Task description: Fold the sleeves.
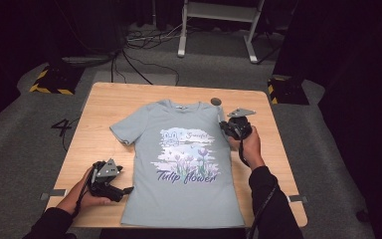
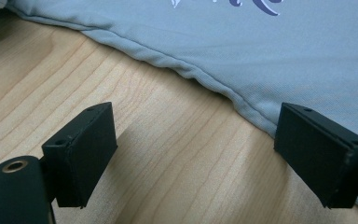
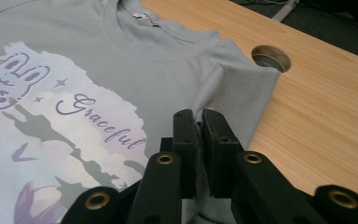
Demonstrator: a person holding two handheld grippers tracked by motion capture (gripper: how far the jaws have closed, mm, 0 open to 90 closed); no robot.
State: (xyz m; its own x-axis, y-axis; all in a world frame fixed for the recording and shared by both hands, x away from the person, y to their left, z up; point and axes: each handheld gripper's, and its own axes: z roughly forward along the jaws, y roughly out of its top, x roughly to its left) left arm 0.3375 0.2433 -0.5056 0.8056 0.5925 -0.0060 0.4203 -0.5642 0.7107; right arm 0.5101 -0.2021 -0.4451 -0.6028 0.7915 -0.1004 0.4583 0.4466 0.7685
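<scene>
A pale blue T-shirt (image 1: 179, 164) with a purple "Tulip flower" print lies face up on the wooden table (image 1: 104, 104), collar toward the far edge. My right gripper (image 1: 227, 124) is at the shirt's right sleeve. In the right gripper view its jaws (image 3: 199, 122) are shut on a fold of the sleeve (image 3: 242, 88), which is lifted and folded inward. My left gripper (image 1: 127, 190) rests near the shirt's lower left edge. In the left gripper view it (image 2: 193, 140) stands open over bare wood, with the shirt's side seam (image 2: 200, 79) just beyond the fingertips.
A round cable hole (image 1: 216, 101) sits in the table near the far right, next to the folded sleeve (image 3: 270, 58). The left sleeve (image 1: 124, 130) lies flat. Beyond the table are cables, a white stand base (image 1: 219, 30) and black-and-yellow floor weights (image 1: 54, 79).
</scene>
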